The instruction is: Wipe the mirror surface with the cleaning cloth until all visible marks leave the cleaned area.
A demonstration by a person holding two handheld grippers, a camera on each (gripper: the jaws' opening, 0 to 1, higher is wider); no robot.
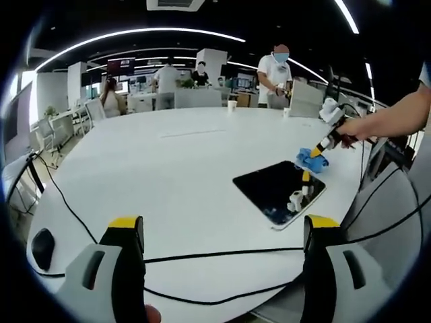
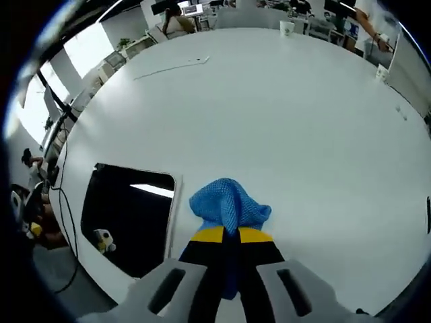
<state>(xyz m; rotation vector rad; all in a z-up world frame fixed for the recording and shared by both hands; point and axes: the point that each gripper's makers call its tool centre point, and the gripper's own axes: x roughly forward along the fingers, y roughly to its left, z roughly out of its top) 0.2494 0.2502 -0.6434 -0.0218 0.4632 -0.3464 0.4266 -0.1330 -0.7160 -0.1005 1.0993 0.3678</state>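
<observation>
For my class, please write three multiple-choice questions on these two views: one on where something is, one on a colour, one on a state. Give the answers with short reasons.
1. Where does the cloth sit?
A. on the white table beside the mirror
B. in the mirror's middle
C. on a chair

2. What colour is the cloth?
A. red
B. blue
C. grey

3. How is the right gripper?
A. wide open
B. shut on the cloth
C. lying on the table

Answers: 1 A, in the right gripper view it bunches on the table just off the mirror edge. 2 B, it is plainly blue. 3 B, the yellow-tipped fingers pinch the cloth.
</observation>
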